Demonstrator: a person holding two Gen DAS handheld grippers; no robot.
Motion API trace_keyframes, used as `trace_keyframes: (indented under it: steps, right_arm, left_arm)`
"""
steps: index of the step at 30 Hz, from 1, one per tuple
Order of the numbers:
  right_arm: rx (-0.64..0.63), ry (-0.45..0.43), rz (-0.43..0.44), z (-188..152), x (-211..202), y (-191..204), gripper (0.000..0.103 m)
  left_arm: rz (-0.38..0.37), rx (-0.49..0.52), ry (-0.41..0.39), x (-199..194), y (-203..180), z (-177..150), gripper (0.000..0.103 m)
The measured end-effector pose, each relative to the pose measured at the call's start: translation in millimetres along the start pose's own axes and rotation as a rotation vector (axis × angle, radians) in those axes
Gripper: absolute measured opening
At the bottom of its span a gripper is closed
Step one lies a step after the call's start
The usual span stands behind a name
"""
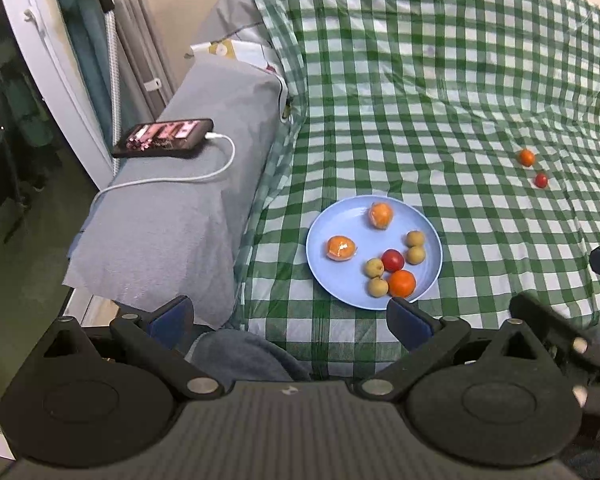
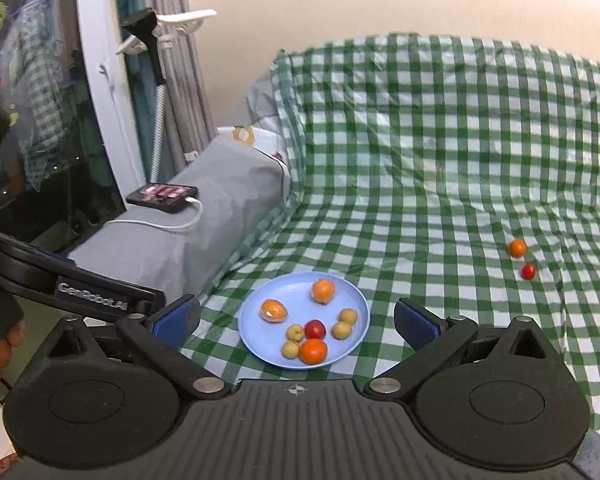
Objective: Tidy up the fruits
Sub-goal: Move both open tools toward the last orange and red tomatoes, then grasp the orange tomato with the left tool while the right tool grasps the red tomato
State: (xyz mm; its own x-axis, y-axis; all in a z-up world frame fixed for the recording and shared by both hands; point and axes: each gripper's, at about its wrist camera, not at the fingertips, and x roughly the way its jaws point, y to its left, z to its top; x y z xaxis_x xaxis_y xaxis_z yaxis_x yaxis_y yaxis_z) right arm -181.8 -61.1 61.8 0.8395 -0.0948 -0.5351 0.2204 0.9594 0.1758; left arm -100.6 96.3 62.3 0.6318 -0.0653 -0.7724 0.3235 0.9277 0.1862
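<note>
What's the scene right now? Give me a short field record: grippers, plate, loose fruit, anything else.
left gripper: open, empty
right gripper: open, empty, above near edge of plate
plate: blue, on the checked cloth, holds seven fruits
loose fruit: orange tomato and red tomato, on the cloth right of the plate
other: phone charging on grey armrest

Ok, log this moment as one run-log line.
left claw open, empty | right claw open, empty | blue plate holds seven fruits | two fruits loose on checkered cloth
</note>
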Motion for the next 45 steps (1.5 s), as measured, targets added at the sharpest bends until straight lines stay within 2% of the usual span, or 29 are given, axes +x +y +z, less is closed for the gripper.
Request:
trace_keyframes:
  steps: [3, 6, 13, 20, 25, 27, 28, 29, 30, 31, 35, 38, 42, 45]
  right_arm:
    - [0.04, 0.016, -0.05, 1.1, 21.1, -22.4, 0.102]
    - [0.077, 0.02, -0.135, 2.3, 47.0, -58.2, 0.102]
    - [0.212, 0.031, -0.373, -0.3, 132.5, -179.5, 0.102]
    - [0.309, 0.056, -0.523, -8.4, 225.4, -293.1, 0.102]
    - [0.327, 0.075, -0.611, -10.7, 278.5, -340.9, 0.101]
    - [0.323, 0.064, -0.621, -11.9, 289.3, -352.0, 0.092]
    - [0.312, 0.058, -0.626, -12.8, 292.1, -353.8, 0.074]
    - [0.298, 0.063, -0.639, -14.2, 294.9, -355.0, 0.043]
    - [0.284, 0.068, -0.637, -16.1, 296.6, -356.6, 0.04]
    - [0.275, 0.052, -0.649, -17.2, 294.3, -355.6, 0.03]
    - [0.298, 0.042, -0.76, -20.6, 270.8, -365.7, 0.03]
    - [0.355, 0.02, -0.859, -25.1, 243.9, -389.1, 0.031]
    - [0.388, 0.011, -0.951, -34.8, 227.4, -421.3, 0.031]
    - [0.428, 0.028, -0.946, -42.9, 225.7, -436.6, 0.031]
  left_arm:
    - [0.003, 0.01, 0.038, 20.7, -6.1, 11.7, 0.103]
    - [0.003, 0.02, 0.073, 42.8, -15.3, 26.5, 0.103]
    - [-0.01, 0.058, 0.151, 100.6, -55.0, 65.5, 0.103]
    - [-0.021, 0.118, 0.207, 161.3, -104.8, 102.7, 0.103]
    - [-0.025, 0.149, 0.213, 191.5, -132.4, 119.7, 0.103]
    - [-0.032, 0.165, 0.205, 201.7, -145.5, 127.5, 0.103]
    - [-0.036, 0.174, 0.199, 206.2, -153.1, 131.7, 0.103]
    - [-0.043, 0.183, 0.19, 210.0, -161.1, 135.9, 0.103]
    - [-0.057, 0.198, 0.175, 212.8, -170.3, 140.6, 0.103]
    - [-0.07, 0.219, 0.159, 216.6, -181.8, 146.2, 0.103]
    - [-0.158, 0.292, 0.052, 231.6, -242.5, 174.5, 0.103]
    - [-0.274, 0.329, 0.011, 253.0, -300.2, 197.1, 0.103]
    - [-0.386, 0.374, 0.068, 293.0, -374.7, 215.8, 0.103]
    - [-0.392, 0.391, 0.115, 324.3, -417.5, 224.4, 0.102]
